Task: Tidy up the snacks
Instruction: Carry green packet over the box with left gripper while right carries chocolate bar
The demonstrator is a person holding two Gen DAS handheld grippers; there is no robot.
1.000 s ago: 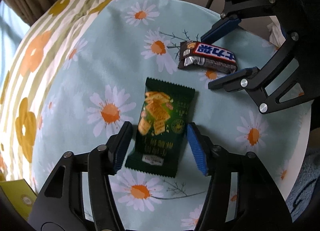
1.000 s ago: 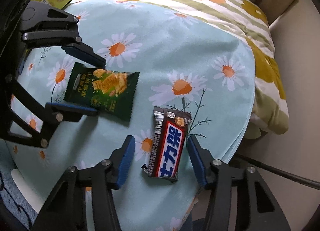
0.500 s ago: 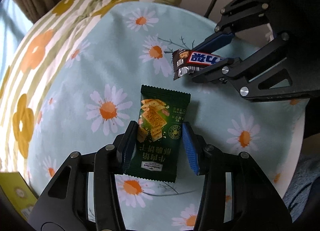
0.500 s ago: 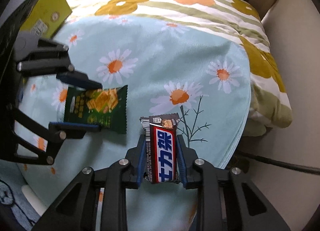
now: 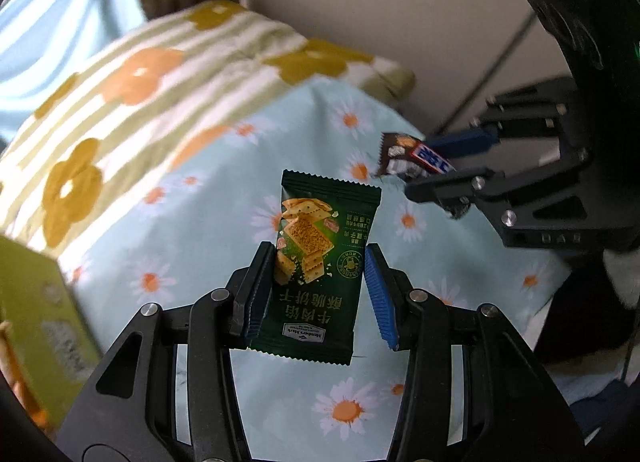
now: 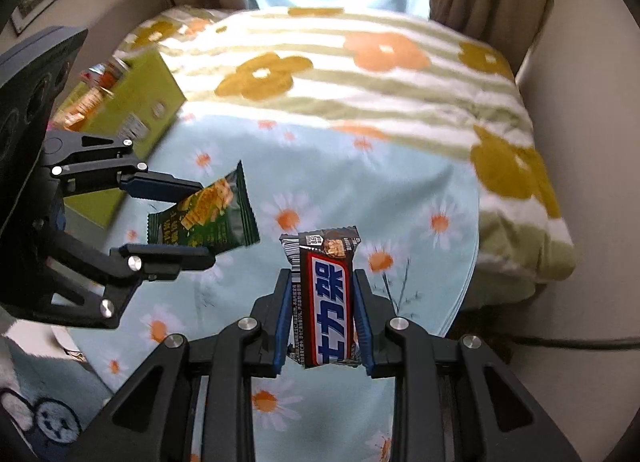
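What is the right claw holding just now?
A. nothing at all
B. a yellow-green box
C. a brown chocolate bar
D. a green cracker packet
C: the right claw is shut on the chocolate bar, lifted above the daisy cloth.

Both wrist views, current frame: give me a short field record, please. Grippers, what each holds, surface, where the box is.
left gripper: shut on green cracker packet, packet clear of the cloth
right gripper: shut on chocolate bar, bar upright between the pads
surface: daisy tablecloth, no snacks seen left on it
beyond: striped flower blanket
box: yellow-green snack box, open, on the left gripper's side
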